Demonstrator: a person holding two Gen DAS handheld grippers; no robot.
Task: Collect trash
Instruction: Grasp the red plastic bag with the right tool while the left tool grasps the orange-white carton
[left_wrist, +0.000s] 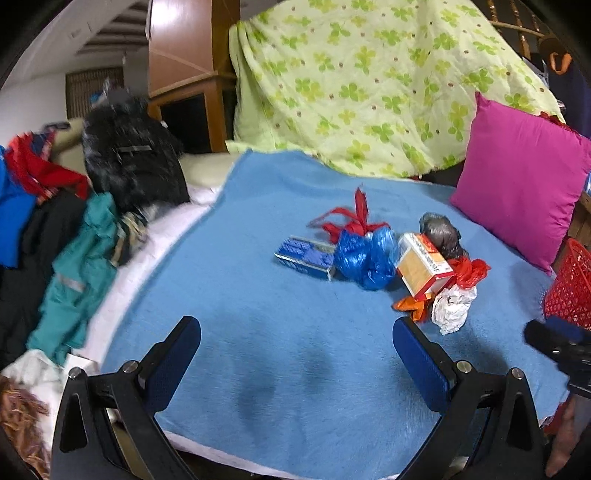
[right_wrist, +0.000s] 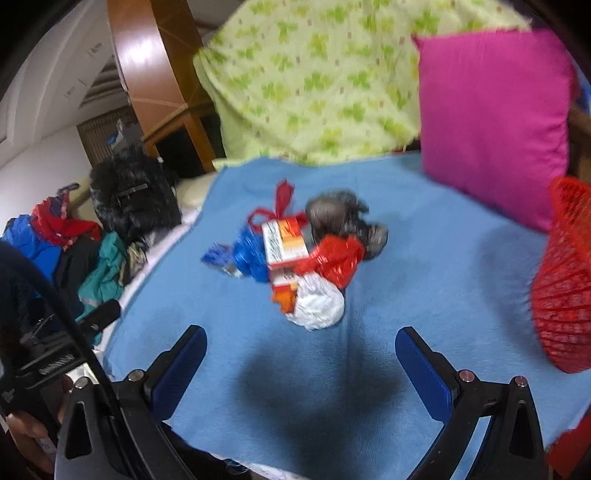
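A heap of trash lies on the blue blanket (left_wrist: 258, 332): a blue box (left_wrist: 304, 256), a blue plastic bag (left_wrist: 365, 258), a red ribbon (left_wrist: 354, 218), an orange-and-white carton (left_wrist: 423, 264), a grey bag (left_wrist: 441, 232), a red bag (left_wrist: 471, 271) and a crumpled white wad (left_wrist: 452, 308). A red mesh basket (right_wrist: 565, 291) stands at the right. My left gripper (left_wrist: 295, 343) is open and empty, short of the heap. My right gripper (right_wrist: 301, 349) is open and empty, just short of the white wad (right_wrist: 317, 304). The carton (right_wrist: 284, 243) also shows in the right wrist view.
A magenta cushion (left_wrist: 517, 184) leans at the back right. A green-patterned sheet (left_wrist: 369, 81) drapes behind. A pile of clothes (left_wrist: 74, 229) lies along the left, with a black furry item (left_wrist: 129, 162). The red basket also shows in the left wrist view (left_wrist: 570, 286).
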